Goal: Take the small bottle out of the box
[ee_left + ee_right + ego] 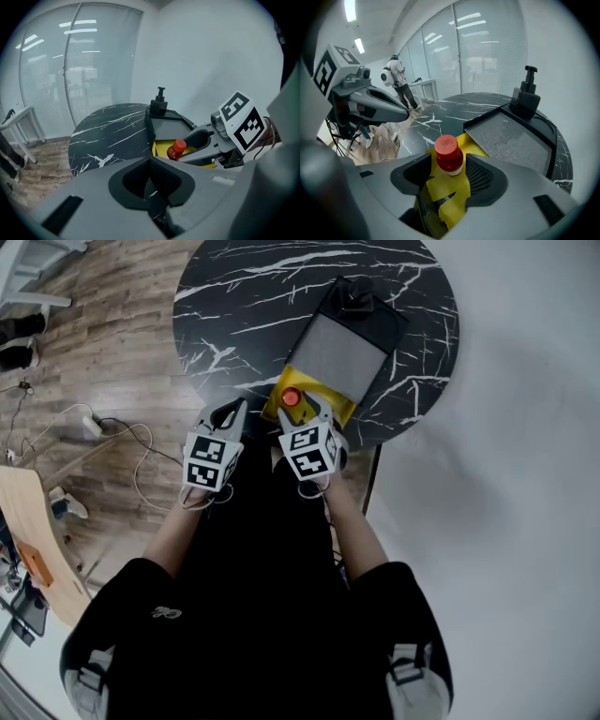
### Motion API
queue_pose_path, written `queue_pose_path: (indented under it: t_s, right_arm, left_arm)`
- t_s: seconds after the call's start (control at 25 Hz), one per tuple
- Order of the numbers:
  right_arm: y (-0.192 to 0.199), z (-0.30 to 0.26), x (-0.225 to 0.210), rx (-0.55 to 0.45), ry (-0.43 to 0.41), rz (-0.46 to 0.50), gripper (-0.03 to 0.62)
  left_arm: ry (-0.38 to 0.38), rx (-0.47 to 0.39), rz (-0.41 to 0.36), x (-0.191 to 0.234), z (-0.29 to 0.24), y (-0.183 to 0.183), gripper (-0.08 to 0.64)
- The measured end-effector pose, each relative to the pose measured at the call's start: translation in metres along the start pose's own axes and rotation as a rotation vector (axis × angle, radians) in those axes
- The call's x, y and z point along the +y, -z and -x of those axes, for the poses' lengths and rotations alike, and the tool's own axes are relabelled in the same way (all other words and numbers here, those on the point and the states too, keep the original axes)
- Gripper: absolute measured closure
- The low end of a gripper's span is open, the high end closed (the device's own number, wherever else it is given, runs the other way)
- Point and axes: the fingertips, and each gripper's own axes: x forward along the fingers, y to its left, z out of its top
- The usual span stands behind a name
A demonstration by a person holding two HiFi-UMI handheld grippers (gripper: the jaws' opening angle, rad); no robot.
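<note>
Between the jaws of the right gripper [450,174] stands the small bottle [449,153], its red cap just above the pads. The jaws are spread wide: there is a clear gap to the left pad and the right pad lies close to the bottle's shoulder, so nothing is gripped yet. Below the jaws and running forward from them is the yellow box [451,194], and the bottle appears to be still sitting inside it.

The step in hand looks like the grasp before the lift. To do it well, centre the bottle between the pads first, since it sits nearer the right one. Close on the body below the cap rather than on the cap itself, and keep the box's loose yellow flap out of the pinch. Then draw the bottle straight up so it does not drag the light box with it.

The left gripper [151,178] hovers off to the left of the right jaws, its own jaws closed on nothing; it could pin the box down if it starts to rise.

Beyond the jaws lie the black marbled surface [440,117], a dark tray [511,136] ahead to the right, and a pump dispenser [526,96] at its far end
</note>
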Motion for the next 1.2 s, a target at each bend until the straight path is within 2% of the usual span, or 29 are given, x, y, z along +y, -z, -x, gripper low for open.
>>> queue_pose_path:
  t_s: [0.4, 0.68, 0.88, 1.2]
  right_arm:
    - [0.010, -0.022, -0.001, 0.068, 0.062, -0.071, 0.365]
    - [0.007, -0.028, -0.006, 0.075, 0.153, -0.124, 0.375]
    - [-0.002, -0.030, -0.010, 0.044, 0.242, -0.134, 0.380]
    - [-0.007, -0.026, -0.012, -0.014, 0.281, -0.191, 0.383]
  left_arm:
    - [0.120, 0.043, -0.078, 0.014, -0.034, -0.017, 0.561]
    - [0.221, 0.090, -0.155, 0.018, -0.047, -0.020, 0.561]
    - [0.299, 0.114, -0.233, 0.019, -0.053, -0.021, 0.561]
    - [0.310, 0.124, -0.298, 0.021, -0.053, -0.020, 0.561]
